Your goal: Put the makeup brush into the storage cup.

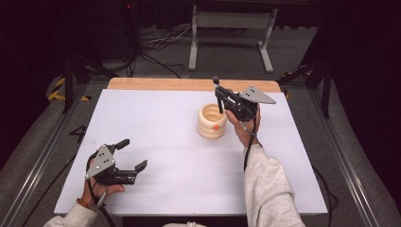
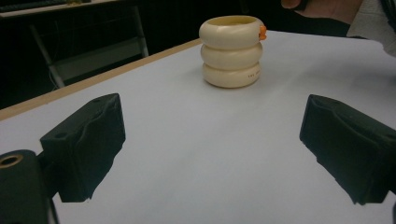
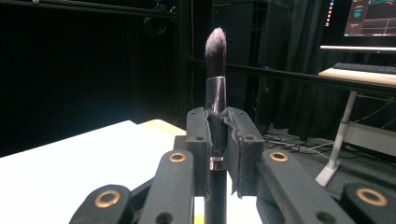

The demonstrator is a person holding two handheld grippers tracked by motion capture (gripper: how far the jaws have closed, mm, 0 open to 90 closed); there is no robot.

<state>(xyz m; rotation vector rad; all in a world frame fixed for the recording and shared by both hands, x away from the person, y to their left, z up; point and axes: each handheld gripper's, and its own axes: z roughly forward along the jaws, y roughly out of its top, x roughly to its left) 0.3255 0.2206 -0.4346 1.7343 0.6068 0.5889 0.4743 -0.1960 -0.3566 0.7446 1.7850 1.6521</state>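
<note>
Now | right tongs (image 3: 217, 140) clamp upright brush (image 3: 215, 84) | left tongs (image 2: 210, 144) open, empty

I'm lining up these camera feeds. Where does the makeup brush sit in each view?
Right gripper view: the brush stands upright at centre, bristles up, clamped in the right gripper.
High view: it is the thin dark stick right of centre, just above the cream ringed cup.
Left gripper view: this camera aims at that cup, top centre.
Shared landmark: the white table top.
</note>
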